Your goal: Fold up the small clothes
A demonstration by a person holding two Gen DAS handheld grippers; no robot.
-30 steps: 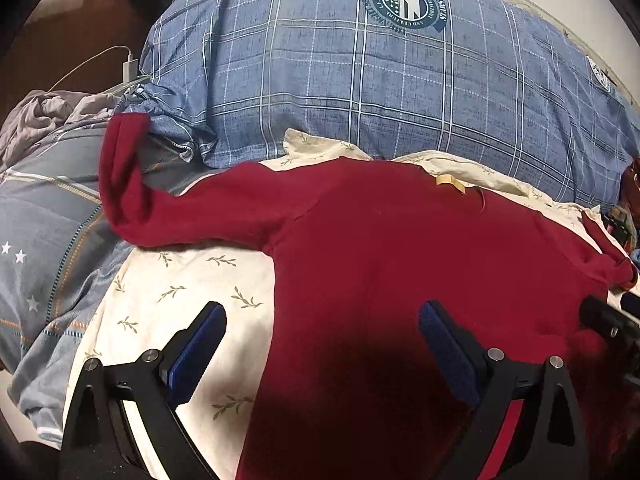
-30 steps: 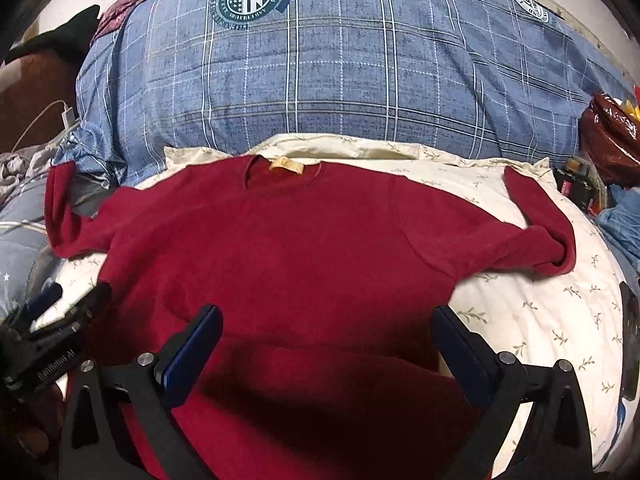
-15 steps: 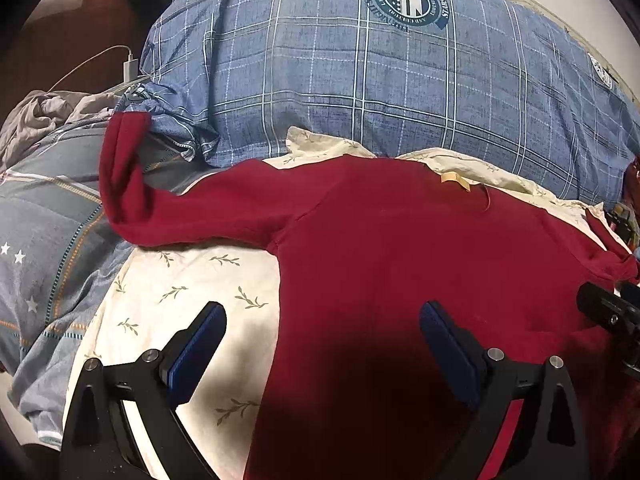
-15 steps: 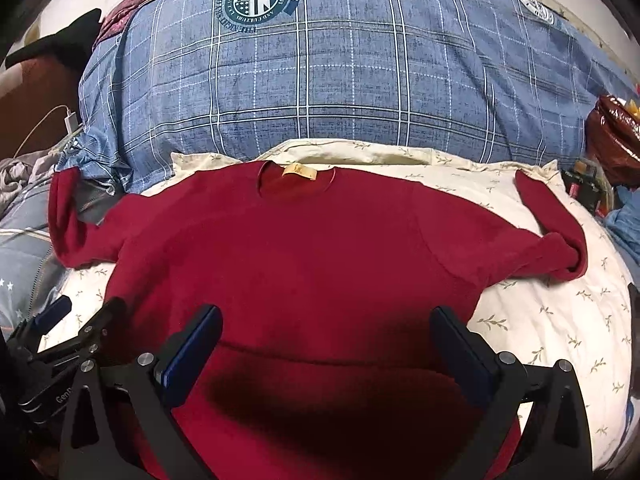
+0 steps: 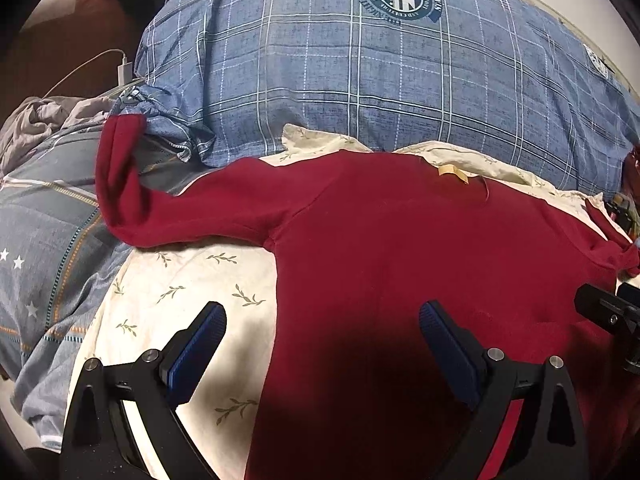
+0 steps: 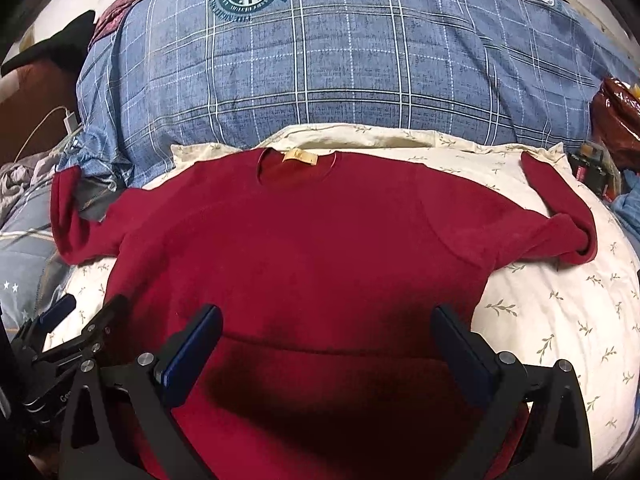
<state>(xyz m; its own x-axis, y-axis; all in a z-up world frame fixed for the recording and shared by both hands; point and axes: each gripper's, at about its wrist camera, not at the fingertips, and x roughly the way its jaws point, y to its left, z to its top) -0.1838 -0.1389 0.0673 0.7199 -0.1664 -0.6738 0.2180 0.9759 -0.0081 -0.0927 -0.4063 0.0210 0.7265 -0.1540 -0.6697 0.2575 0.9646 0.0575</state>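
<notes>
A dark red knit sweater (image 6: 320,248) lies flat, front down, on a cream leaf-print sheet (image 6: 560,320), its tan neck label (image 6: 300,157) toward a puffy blue plaid duvet (image 6: 340,64). One sleeve bends back on itself near the sheet's right edge. Left gripper (image 5: 320,320) and right gripper (image 6: 328,320) both hover spread wide above the hem, grasping nothing.

Both views are lit warmly from behind the cameras; dark shadows are cast on the red sweater (image 5: 400,260) (image 6: 312,248). Strong fisheye curvature and black corner vignetting are seen; focus is sharp.
</notes>
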